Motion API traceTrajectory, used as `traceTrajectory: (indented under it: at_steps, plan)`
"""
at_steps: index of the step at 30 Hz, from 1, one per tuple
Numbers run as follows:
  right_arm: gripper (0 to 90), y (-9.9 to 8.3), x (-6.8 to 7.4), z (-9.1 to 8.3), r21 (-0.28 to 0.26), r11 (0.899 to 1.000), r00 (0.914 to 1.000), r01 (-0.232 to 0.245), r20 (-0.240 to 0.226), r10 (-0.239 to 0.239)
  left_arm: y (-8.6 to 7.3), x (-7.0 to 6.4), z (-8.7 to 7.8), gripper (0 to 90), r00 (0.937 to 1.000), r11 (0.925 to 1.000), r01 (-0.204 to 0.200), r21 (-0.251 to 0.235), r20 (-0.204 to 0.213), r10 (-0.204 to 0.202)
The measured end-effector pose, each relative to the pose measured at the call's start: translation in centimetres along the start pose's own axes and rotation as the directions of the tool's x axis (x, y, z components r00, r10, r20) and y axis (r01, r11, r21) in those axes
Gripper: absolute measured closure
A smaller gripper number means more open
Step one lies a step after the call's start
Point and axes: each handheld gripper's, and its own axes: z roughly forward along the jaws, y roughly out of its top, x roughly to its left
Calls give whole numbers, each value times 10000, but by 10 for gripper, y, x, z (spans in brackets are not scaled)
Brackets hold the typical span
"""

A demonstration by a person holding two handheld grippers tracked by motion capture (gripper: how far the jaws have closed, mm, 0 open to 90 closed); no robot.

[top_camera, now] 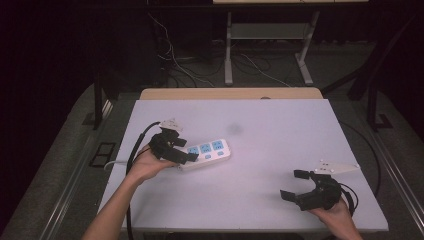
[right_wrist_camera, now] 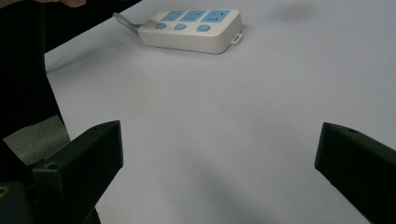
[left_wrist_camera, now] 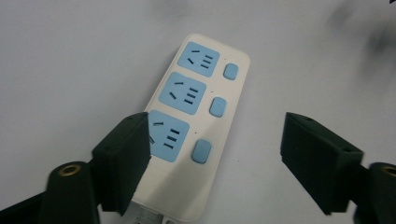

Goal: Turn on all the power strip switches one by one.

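Observation:
A white power strip [top_camera: 209,152] with three blue sockets and three blue buttons lies flat at the left middle of the white table [top_camera: 260,120]. My left gripper [top_camera: 186,150] is open over the strip's cable end. In the left gripper view, one jaw overlaps the nearest socket of the strip [left_wrist_camera: 198,109] and the other stands off its button side, with the left gripper [left_wrist_camera: 217,133] not touching it. My right gripper [top_camera: 293,184] is open and empty near the front right of the table. In the right gripper view, the strip [right_wrist_camera: 192,29] lies far ahead of the right gripper [right_wrist_camera: 219,140].
The strip's white cable [top_camera: 113,163] runs off the table's left edge. A wooden board [top_camera: 230,93] lies along the table's far edge. A metal desk frame [top_camera: 265,45] and loose cables stand on the floor behind. A faint dark smudge [top_camera: 234,129] marks the tabletop.

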Motion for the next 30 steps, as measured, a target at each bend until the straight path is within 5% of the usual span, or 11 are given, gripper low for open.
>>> traceTrajectory:
  at_steps: [24, 30]
  plan:
    - [8, -1, -1, 2, 75, 9999, 9999, 107, -37, -107, 0, 9, 21, 879, 9998, 9979, 66, 643, -206, -52]
    - [8, -1, -1, 2, 112, 9999, 9999, 116, -10, -115, -2, 9, 26, 891, 9998, 9952, -135, 970, -132, 149]
